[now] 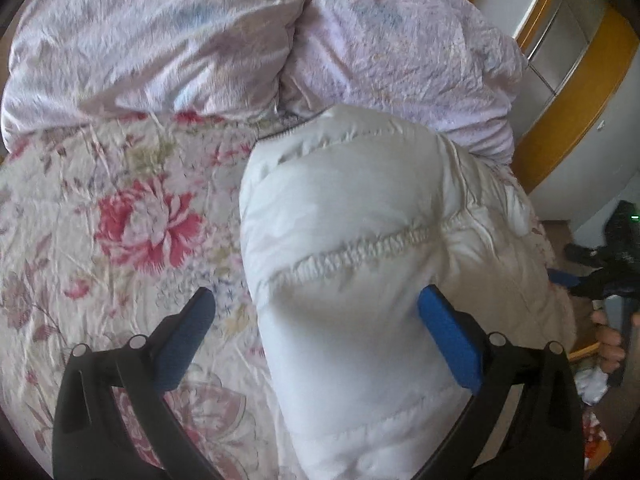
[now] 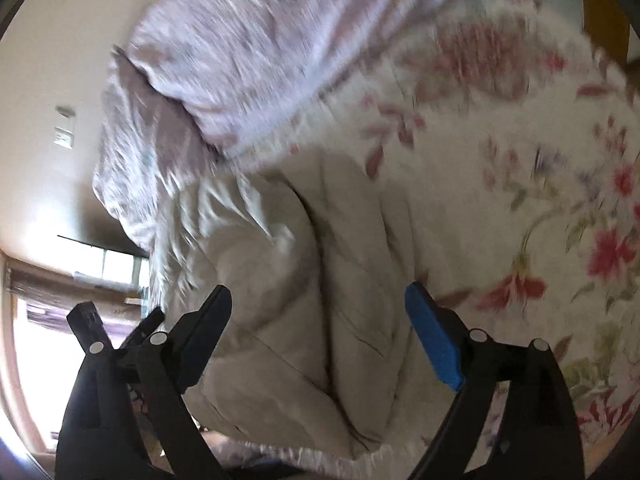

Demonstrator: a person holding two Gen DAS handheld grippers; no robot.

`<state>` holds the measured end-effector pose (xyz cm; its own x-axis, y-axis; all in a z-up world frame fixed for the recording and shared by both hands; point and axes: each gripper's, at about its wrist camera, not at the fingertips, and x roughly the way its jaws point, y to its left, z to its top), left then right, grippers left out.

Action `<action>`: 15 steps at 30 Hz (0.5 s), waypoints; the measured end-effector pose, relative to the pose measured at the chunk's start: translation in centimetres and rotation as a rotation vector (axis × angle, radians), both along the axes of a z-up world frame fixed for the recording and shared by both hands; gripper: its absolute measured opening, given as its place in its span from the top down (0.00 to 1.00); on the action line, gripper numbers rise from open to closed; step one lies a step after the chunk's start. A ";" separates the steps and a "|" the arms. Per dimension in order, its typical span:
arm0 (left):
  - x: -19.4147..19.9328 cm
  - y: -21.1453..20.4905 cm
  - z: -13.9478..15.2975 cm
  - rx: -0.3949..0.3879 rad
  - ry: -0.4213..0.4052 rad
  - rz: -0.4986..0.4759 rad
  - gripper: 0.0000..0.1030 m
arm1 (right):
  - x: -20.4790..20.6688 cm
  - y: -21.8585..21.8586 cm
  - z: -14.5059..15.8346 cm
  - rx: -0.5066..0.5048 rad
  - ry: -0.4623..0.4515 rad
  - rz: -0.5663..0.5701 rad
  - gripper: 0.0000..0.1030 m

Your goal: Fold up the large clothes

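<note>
A white puffy quilted jacket (image 1: 360, 240) lies bunched on the floral bedspread (image 1: 120, 220), with a gathered seam across it and a zip at its far end. My left gripper (image 1: 316, 304) hovers over its near part with the jaws wide open. One blue pad (image 1: 444, 336) stands at the jacket's right side and the other pad (image 1: 188, 340) is over the bedspread. In the blurred right wrist view the same jacket (image 2: 288, 280) lies below my right gripper (image 2: 318, 298), which is open and grips nothing. A hand (image 1: 608, 344) holds that right gripper at the far right edge of the left wrist view.
A crumpled lilac duvet (image 1: 200, 40) is heaped along the far side of the bed, right behind the jacket. A yellow and white wardrobe (image 1: 580, 60) stands to the right of the bed. A bright window (image 2: 112, 268) and a wall show at the left of the right wrist view.
</note>
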<state>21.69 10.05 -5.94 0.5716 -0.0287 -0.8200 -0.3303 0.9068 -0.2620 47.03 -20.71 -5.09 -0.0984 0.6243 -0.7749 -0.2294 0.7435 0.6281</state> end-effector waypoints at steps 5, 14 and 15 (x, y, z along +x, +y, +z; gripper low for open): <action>0.1 -0.4 -0.6 -0.069 0.033 -0.050 0.02 | -0.1 0.9 -2.9 -0.039 0.109 0.049 0.06; 0.3 0.1 -1.5 -0.141 0.056 -0.047 0.02 | 0.0 1.1 -6.7 0.046 0.322 0.043 0.01; 0.3 0.2 -1.5 -0.141 0.057 -0.047 0.02 | 0.0 1.3 -6.9 0.055 0.340 0.043 0.01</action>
<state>22.00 10.21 -7.46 0.5200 -0.1715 -0.8368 -0.3061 0.8772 -0.3700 47.07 -19.44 -12.00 -0.3719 0.6537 -0.6590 -0.0306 0.7009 0.7126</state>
